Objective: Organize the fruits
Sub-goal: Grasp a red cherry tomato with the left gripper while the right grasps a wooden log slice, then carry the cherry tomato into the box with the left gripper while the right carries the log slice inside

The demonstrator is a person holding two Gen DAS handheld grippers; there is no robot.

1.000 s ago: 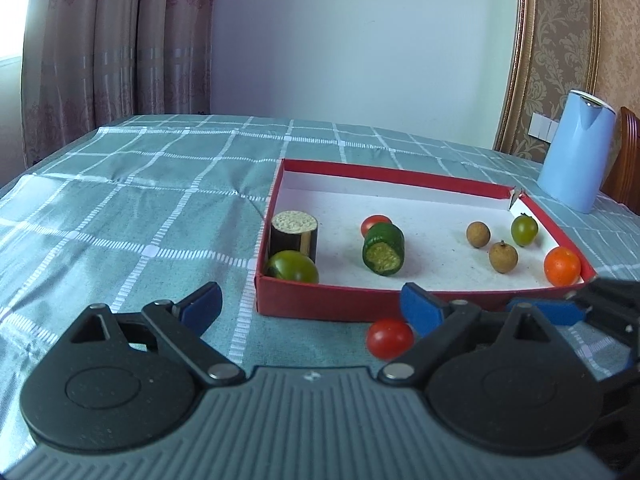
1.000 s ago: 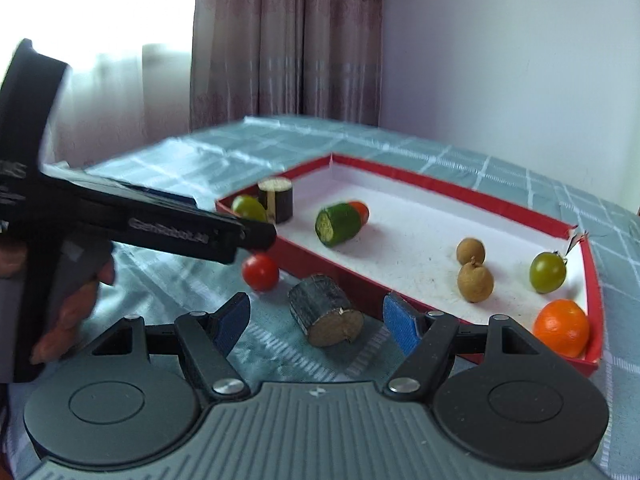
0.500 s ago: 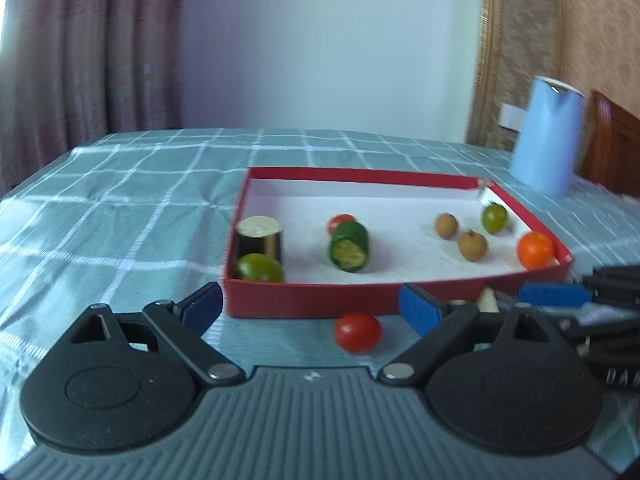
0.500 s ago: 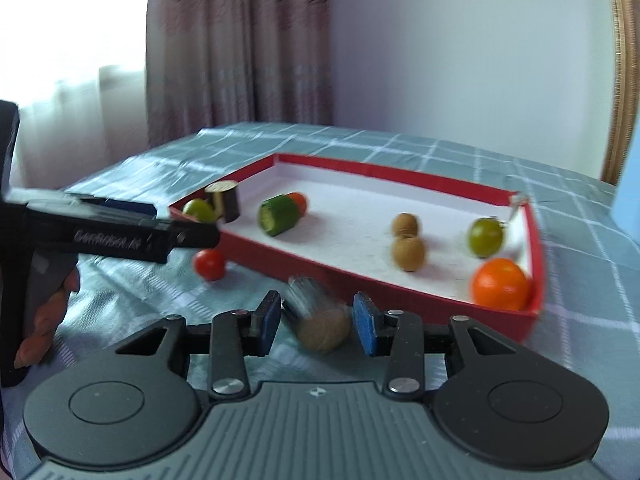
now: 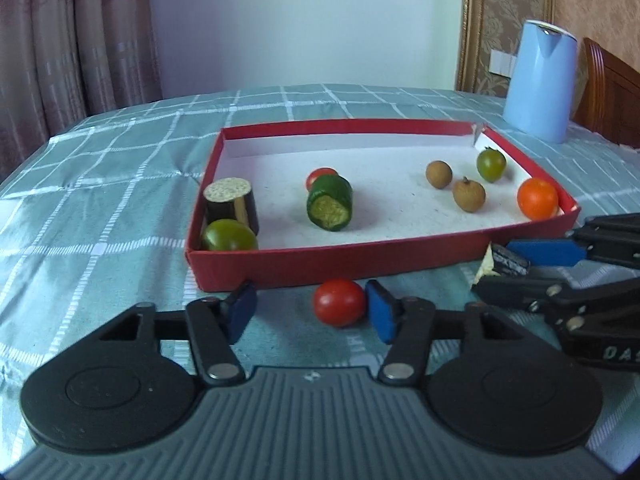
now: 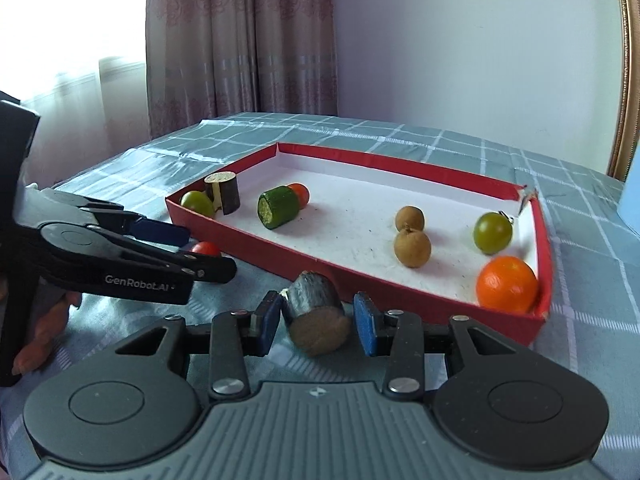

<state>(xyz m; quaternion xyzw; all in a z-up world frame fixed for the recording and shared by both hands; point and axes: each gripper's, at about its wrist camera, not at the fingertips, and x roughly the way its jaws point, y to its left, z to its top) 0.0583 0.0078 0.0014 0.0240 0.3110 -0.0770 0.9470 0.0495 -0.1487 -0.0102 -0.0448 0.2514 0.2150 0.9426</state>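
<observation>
Right wrist view: right gripper (image 6: 315, 322) stands narrowly apart around the dark cut eggplant chunk (image 6: 316, 314); squeeze its flanks evenly, then lift over the red cardboard tray's (image 6: 416, 304) wall

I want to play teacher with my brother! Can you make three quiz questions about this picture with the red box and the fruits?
1. True or false: the red tomato outside the red box sits between the left hand-held gripper fingers.
2. How many brown round fruits lie in the box?
3. What lies between the right hand-held gripper fingers? A) orange B) dark eggplant piece C) cucumber piece

Key: 1 true; 2 two; 3 B.
</observation>
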